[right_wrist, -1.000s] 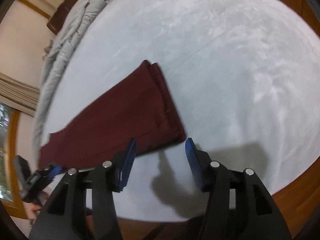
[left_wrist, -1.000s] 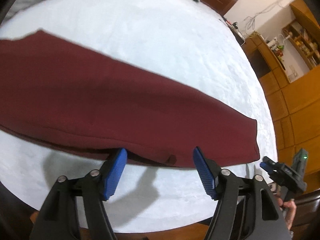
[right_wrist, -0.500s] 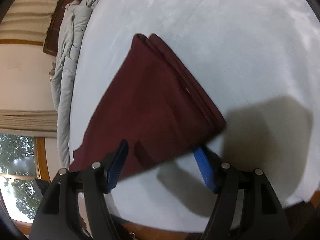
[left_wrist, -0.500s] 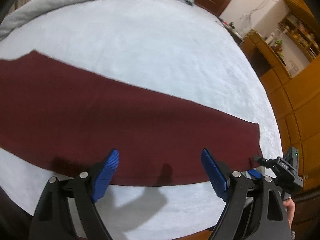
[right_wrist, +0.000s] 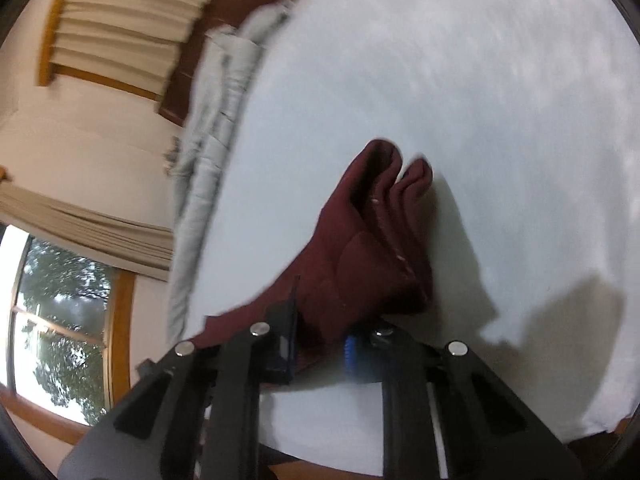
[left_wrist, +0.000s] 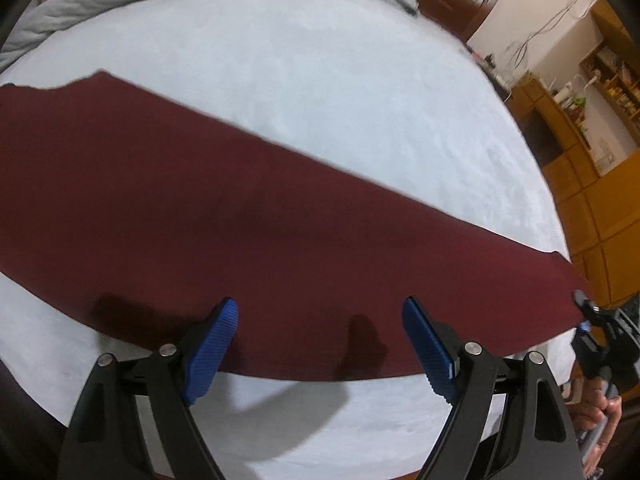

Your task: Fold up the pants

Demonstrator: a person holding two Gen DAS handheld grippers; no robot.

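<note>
Maroon pants [left_wrist: 248, 216] lie lengthwise-folded on the pale bed [left_wrist: 320, 80], soft, light and floppy, so grab hems or waist through every layer; right gripper [right_wrist: 320, 344] has just pinched one end, bunching it, left gripper [left_wrist: 320, 332] spread over near edge.

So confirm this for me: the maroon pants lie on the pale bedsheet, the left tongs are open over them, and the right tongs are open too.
Not quite. The right tongs are shut on the maroon pants, as the right wrist view shows. The rest stands: the pants lie on the pale bedsheet, and the left tongs are open over them.
</note>
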